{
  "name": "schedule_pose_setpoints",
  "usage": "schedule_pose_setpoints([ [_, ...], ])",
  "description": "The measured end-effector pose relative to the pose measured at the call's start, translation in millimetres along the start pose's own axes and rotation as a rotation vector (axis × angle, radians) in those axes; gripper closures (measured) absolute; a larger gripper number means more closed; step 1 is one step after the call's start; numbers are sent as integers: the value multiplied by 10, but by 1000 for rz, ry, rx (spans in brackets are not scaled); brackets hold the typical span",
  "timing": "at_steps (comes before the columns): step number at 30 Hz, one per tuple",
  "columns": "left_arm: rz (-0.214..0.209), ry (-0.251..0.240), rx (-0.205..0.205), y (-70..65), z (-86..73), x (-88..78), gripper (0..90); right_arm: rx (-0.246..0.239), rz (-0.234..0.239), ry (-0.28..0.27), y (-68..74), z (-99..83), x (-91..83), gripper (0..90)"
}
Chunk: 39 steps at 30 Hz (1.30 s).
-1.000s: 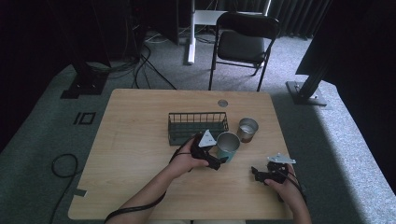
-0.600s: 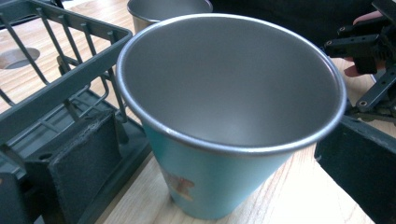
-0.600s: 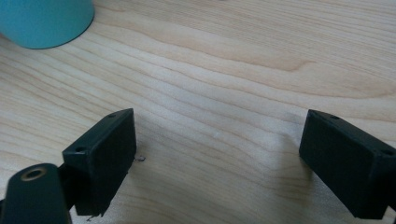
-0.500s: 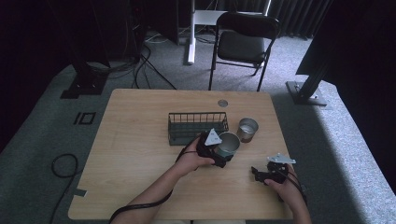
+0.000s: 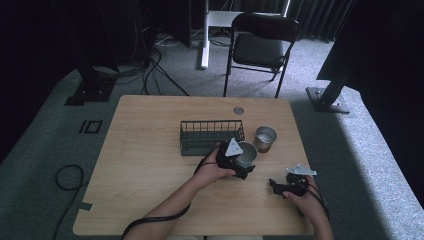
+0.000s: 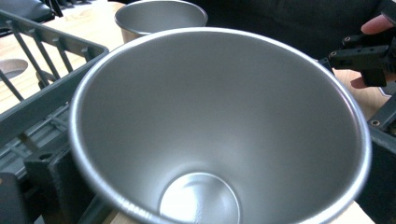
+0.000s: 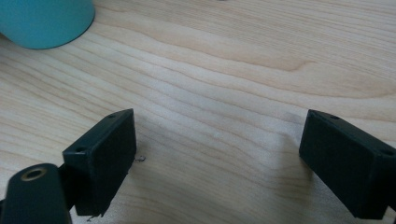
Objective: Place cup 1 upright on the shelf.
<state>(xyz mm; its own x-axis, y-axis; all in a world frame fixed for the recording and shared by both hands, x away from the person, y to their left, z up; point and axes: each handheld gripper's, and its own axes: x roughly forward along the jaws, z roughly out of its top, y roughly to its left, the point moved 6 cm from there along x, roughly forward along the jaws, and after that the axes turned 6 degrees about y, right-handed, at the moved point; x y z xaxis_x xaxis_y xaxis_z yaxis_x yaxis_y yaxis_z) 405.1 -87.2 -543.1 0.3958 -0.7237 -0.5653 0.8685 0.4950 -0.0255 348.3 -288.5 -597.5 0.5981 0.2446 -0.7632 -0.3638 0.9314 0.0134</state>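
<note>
A cup (image 5: 246,152), teal outside and steel inside, stands near the table's middle, just in front of a dark wire basket (image 5: 210,136). My left gripper (image 5: 239,161) is shut on it, one jaw on each side of its wall. The left gripper view looks down into the cup (image 6: 219,135) between the left gripper's (image 6: 210,172) jaws. A second, plain steel cup (image 5: 265,137) (image 6: 161,16) stands right of the basket (image 6: 42,93). My right gripper (image 5: 274,185) (image 7: 219,154) rests open on bare wood at the front right, with the teal cup's base (image 7: 44,21) ahead of it.
The wooden table (image 5: 150,165) has a round cable hole (image 5: 238,110) behind the basket. A folding chair (image 5: 262,47) stands beyond the far edge. Cables trail from both grippers toward the front edge. The left half of the table is bare wood.
My left gripper has slid right and a little away, coming around the teal cup. The cup has hardly moved. The right gripper has stayed put.
</note>
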Motion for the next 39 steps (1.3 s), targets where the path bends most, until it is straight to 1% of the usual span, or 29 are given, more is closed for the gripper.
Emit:
schedule_pose_setpoints([
  [2,7,-9,-2,-3,16,15,14,14,8,-4,-5,3,-3,107],
  [4,7,-15,-6,-14,28,32,14,17,13,-5,-7,4,-4,107],
  [7,18,-28,-2,-28,48,55,14,-9,1,2,2,4,4,107],
  [9,29,-37,-7,-34,63,68,14,-9,1,1,3,7,8,107],
  [11,53,-44,-16,-24,72,81,51,-9,1,1,3,7,8,107],
  [13,51,-39,-21,-38,69,100,52,-9,1,1,3,8,8,107],
  [14,65,-37,-14,-38,67,107,62,-9,1,1,3,8,8,107],
  [15,79,-41,-17,-36,69,111,74,-9,1,1,3,7,8,107],
  [17,91,-47,-44,-20,77,109,131,-9,1,1,3,8,8,107],
  [18,97,-47,-51,-9,81,109,131,-9,1,1,3,8,8,107],
  [21,92,-41,-40,-6,81,105,135,-9,1,1,3,7,8,107],
  [23,80,-38,-33,-10,78,95,135,-10,1,1,3,7,8,108],
  [24,76,-46,-46,-8,80,88,135,-10,1,2,3,7,8,108],
  [26,63,-50,-57,0,84,71,136,-10,1,1,3,8,8,108],
  [30,58,-56,-47,-7,99,30,136,-13,3,1,2,9,9,109],
  [36,41,-65,-21,-67,165,-72,136,-13,4,2,3,9,9,109],
  [39,30,-77,-15,-92,206,-125,136,-14,4,1,1,9,9,109],
])
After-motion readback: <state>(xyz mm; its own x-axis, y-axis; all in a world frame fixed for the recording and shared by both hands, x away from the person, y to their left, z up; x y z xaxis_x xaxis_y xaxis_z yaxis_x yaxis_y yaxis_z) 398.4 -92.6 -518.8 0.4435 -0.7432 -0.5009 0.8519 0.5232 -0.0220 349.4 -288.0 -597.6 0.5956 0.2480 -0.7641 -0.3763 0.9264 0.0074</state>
